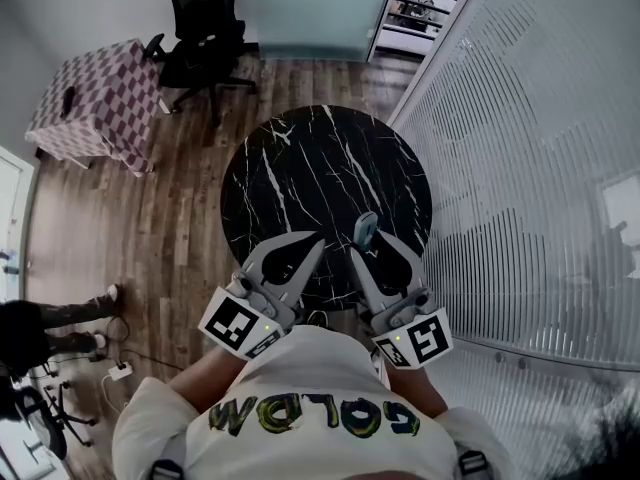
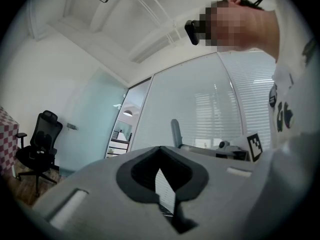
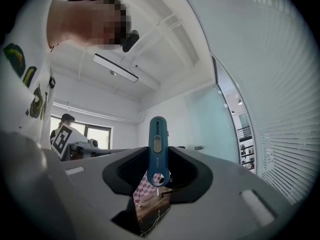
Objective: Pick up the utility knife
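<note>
**Knife (image 3: pixel 157 144) clamped in my right gripper (image 3: pixel 158 156), held over the black table (image 1: pixel 300 168)**

Blue and slim, the utility knife stands upright between my right jaws. Their dark pads press on its lower half from both sides. The thumb slider faces the right gripper view's camera, the ring hole at its bottom end sits just inside the pads, and its rounded top pokes out past the tips. In the head view the knife (image 1: pixel 366 228) is a small grey-blue shape sticking out ahead of my right gripper (image 1: pixel 367 246), over the near part of the round marble tabletop and not resting on it.

My left gripper (image 1: pixel 318 240) is just beside the right one, at about the same height and also over the table's near edge. Its jaws run together to a point. In the left gripper view, my left gripper (image 2: pixel 161 151) has its tips meeting, with only a thin slit behind them showing window blinds, and nothing between them.

Both marker cubes sit close to my chest.

Around me are a wooden floor (image 1: pixel 170 208), a black office chair (image 1: pixel 205 38) beyond the table, a checkered cloth (image 1: pixel 100 98) over a small table to the left, and a glass wall with blinds (image 1: pixel 520 168) to the right.
</note>
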Demonstrator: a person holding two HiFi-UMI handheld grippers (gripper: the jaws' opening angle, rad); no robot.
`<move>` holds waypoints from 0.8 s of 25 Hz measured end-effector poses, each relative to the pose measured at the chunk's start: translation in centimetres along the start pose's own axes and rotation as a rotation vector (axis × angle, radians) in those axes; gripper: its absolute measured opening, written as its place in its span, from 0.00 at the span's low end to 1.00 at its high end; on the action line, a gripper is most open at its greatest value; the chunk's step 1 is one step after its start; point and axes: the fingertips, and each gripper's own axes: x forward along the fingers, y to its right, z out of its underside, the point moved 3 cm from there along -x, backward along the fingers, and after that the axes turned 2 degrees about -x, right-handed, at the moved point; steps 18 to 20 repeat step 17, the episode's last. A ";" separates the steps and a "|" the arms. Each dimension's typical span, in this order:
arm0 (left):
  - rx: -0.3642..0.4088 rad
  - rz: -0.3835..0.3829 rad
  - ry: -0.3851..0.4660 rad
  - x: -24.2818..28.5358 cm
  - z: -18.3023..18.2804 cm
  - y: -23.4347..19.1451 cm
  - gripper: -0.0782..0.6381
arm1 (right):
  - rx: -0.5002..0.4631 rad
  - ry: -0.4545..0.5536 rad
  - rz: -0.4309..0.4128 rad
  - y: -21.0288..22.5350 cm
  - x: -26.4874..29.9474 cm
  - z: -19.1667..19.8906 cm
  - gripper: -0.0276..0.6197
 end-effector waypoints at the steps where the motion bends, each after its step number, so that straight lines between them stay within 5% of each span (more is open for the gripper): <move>1: 0.000 -0.002 -0.001 0.0 0.0 -0.1 0.11 | 0.001 0.000 -0.001 0.0 0.0 0.0 0.24; 20: -0.012 -0.010 -0.011 -0.1 0.6 0.0 0.11 | 0.004 -0.012 -0.012 -0.1 -0.1 0.4 0.24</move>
